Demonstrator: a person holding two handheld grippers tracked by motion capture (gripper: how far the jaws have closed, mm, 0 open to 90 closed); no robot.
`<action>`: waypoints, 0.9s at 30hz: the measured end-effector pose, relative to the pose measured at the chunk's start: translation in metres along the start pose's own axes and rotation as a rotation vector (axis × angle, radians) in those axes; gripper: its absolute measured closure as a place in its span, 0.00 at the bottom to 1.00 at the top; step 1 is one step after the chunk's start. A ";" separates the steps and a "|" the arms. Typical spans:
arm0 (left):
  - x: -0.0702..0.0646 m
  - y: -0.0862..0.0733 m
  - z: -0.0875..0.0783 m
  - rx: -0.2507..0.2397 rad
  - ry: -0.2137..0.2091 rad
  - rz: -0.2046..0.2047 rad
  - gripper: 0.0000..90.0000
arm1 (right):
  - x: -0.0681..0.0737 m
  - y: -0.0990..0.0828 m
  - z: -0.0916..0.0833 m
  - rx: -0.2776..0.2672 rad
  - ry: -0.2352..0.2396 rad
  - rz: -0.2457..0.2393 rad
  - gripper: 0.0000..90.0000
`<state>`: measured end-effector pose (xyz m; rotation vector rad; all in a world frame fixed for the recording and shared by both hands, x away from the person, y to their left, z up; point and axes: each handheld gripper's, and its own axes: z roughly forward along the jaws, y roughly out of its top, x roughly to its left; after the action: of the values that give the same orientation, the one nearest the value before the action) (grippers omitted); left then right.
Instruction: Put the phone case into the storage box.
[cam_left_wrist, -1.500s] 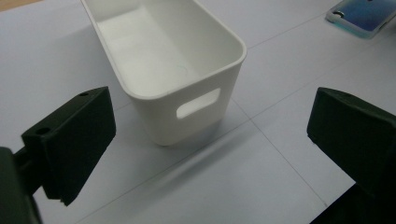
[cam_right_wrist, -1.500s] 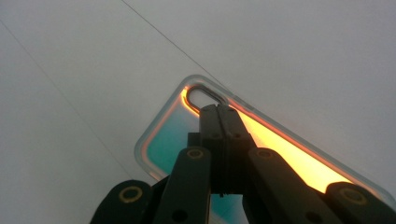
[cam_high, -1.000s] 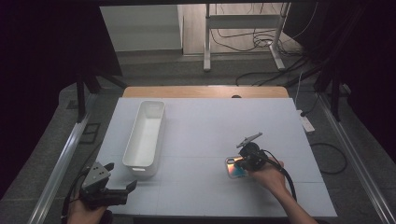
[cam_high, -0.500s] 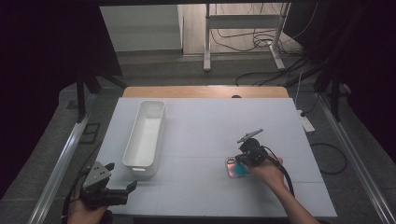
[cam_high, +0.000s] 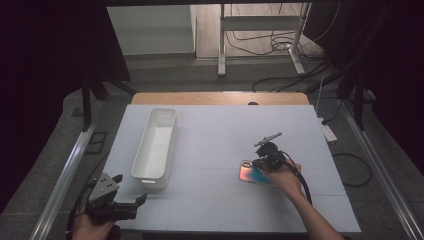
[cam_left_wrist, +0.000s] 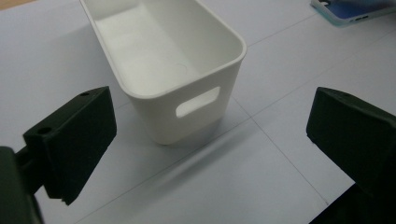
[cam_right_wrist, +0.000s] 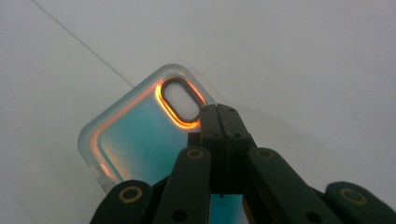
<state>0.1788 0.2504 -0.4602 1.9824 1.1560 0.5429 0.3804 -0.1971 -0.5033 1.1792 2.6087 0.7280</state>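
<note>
A phone case (cam_high: 256, 174) is clamped between the closed fingers of the right gripper (cam_high: 265, 162), low over the table (cam_high: 215, 135). The left gripper (cam_high: 131, 200) is held wide open and empty, near the white bin (cam_high: 155, 145).

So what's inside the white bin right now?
Nothing: the white bin shows a bare floor in the left gripper view. The far end is cut off there, but the high view shows it bare too.
</note>
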 end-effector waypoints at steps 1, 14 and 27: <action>0.000 0.000 0.000 0.000 0.000 0.001 0.03 | -0.001 0.001 0.000 0.000 -0.007 0.005 0.99; 0.000 0.000 0.000 0.001 0.000 0.001 0.03 | -0.015 0.003 -0.001 -0.009 -0.043 0.045 0.99; 0.002 -0.001 -0.001 -0.009 -0.009 -0.012 0.03 | -0.050 -0.023 -0.030 -0.001 -0.073 0.120 0.99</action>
<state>0.1787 0.2523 -0.4601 1.9670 1.1575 0.5317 0.3885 -0.2580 -0.4908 1.3458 2.4956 0.6947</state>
